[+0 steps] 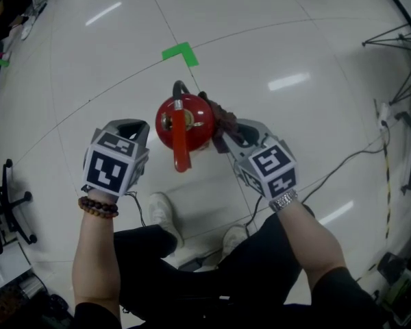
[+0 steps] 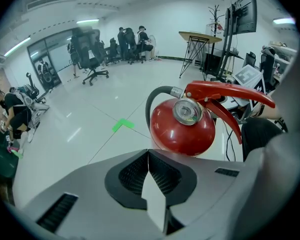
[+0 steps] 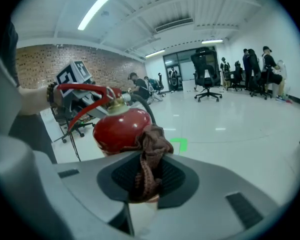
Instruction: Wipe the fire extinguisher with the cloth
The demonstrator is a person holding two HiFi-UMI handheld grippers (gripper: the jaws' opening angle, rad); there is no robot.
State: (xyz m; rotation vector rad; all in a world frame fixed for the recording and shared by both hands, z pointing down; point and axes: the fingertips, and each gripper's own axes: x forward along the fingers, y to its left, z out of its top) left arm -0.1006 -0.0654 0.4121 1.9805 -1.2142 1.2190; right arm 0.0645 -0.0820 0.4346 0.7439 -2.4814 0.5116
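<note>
Brown cloth (image 3: 149, 144) is bunching in my right gripper (image 1: 225, 137), which I'm pinching onto it, against the upright fire extinguisher (image 1: 185, 123) standing just left; my left gripper (image 1: 135, 134), closed and empty, is hovering opposite.

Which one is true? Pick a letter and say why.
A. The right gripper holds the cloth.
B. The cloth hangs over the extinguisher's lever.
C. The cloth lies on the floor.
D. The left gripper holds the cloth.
A: the right gripper has its jaws clamped on the brown cloth, beside the red fire extinguisher, while the left gripper is shut with nothing in it.
</note>
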